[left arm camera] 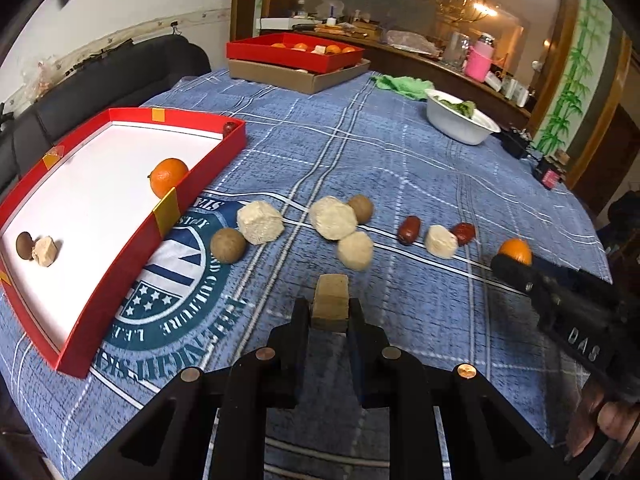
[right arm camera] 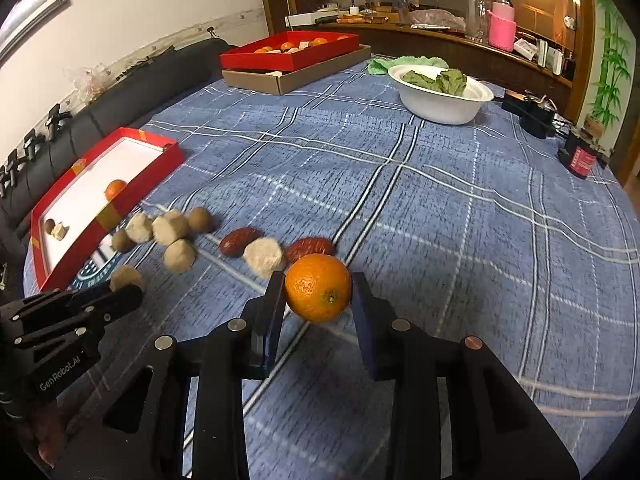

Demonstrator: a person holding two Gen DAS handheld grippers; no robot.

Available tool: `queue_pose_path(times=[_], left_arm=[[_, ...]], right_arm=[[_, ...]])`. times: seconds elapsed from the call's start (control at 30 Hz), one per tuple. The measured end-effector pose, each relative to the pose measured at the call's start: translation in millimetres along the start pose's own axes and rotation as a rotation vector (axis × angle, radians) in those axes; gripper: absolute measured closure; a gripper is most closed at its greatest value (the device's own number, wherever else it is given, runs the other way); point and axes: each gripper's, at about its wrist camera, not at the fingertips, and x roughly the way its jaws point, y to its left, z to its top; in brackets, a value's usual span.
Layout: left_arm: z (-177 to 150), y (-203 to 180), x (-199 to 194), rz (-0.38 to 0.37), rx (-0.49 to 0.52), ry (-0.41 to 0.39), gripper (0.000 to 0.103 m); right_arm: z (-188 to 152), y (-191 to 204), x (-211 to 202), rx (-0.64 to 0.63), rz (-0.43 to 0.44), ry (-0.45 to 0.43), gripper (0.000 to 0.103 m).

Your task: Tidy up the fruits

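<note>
This is a room in a home. A table with a blue checked cloth (right arm camera: 440, 208) fills the middle. A dark padded sofa (left arm camera: 120, 76) sits on the far left, and a long wooden shelf (right arm camera: 460, 40) (full of cups and bottles) runs along the far wall.

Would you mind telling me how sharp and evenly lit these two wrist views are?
Left wrist: fisheye bends the red tray, corners vignette dark, lamp glares in the glass. Right wrist: held orange sharp, pale pieces near the left hand-held gripper slightly soft, edges darkened.
</note>
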Motion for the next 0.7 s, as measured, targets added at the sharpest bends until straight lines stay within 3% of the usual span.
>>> queue_pose_path(times=[0.23,0.7], left_arm=[[-12.7,-2.6,-6.2,-0.014,0.010,0.000,0.086],[-16.0,-8.8,-17.0,0.010,0.032,-0.024,0.086]], right_arm=[[-20.6,4.7,-19.6,0.011,-0.005,-0.007,0.072],[-26.0,11.5,-24.6,-0.004,0.012,-0.037,0.072]])
